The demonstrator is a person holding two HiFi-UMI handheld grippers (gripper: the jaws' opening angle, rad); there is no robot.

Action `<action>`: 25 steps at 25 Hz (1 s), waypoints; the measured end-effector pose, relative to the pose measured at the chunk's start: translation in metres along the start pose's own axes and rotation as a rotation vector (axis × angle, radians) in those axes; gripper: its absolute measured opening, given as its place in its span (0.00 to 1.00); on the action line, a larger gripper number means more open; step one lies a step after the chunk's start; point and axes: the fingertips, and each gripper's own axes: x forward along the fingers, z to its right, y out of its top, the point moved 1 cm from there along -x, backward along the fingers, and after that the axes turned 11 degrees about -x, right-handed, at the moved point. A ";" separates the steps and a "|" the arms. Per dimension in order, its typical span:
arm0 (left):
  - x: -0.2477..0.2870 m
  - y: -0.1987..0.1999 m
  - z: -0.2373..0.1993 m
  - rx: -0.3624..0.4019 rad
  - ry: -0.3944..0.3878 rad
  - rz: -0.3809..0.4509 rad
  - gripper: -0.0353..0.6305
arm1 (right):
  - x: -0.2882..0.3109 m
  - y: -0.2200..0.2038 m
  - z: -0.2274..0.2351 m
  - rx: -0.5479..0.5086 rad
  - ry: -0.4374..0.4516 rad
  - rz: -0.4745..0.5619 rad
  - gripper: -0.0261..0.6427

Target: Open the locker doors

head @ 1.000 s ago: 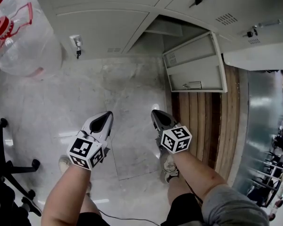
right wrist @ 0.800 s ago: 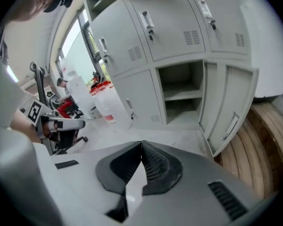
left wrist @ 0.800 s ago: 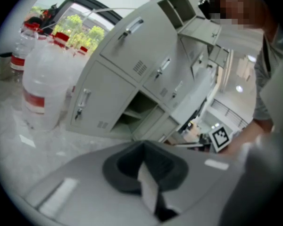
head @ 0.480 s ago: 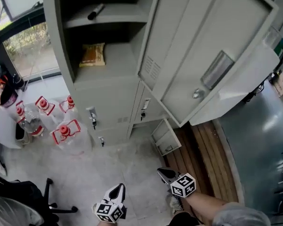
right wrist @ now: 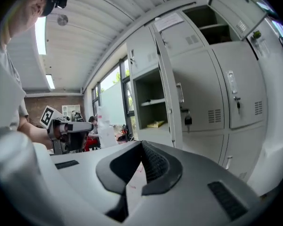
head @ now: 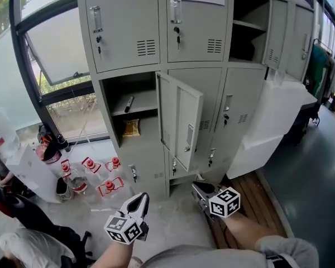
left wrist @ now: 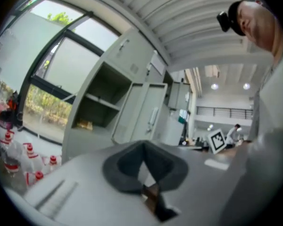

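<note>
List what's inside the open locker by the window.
A dark stick-like item lies on its shelf; a yellow packet sits below. The open door hides its right inner wall.

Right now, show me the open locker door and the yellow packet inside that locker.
open locker door [head: 180, 116], head view, middle of its panel.
yellow packet [head: 130, 128], head view, centre of the packet.

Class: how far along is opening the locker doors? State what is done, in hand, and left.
Done: the middle-left door stands open, as does an upper-right door. In hand: nothing; the left gripper and right gripper are shut, empty, short of any door. Left: the top-left door, top-middle door and middle-right door are closed.
</note>
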 end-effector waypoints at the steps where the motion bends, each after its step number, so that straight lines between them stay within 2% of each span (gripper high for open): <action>1: -0.003 0.018 0.013 0.023 -0.007 0.022 0.06 | -0.006 0.019 -0.001 0.000 0.005 0.025 0.05; 4: -0.009 0.057 0.046 0.073 -0.033 0.072 0.06 | -0.020 0.060 -0.007 -0.016 0.029 0.076 0.05; 9: -0.014 0.082 0.084 0.090 -0.071 0.117 0.06 | -0.034 0.100 -0.017 -0.053 0.054 0.138 0.05; 14: -0.023 0.077 0.100 0.104 -0.082 0.124 0.06 | -0.046 0.109 -0.019 -0.073 0.042 0.165 0.05; 25: -0.033 0.069 0.111 0.080 -0.082 0.128 0.06 | -0.066 0.106 -0.014 -0.096 0.015 0.162 0.05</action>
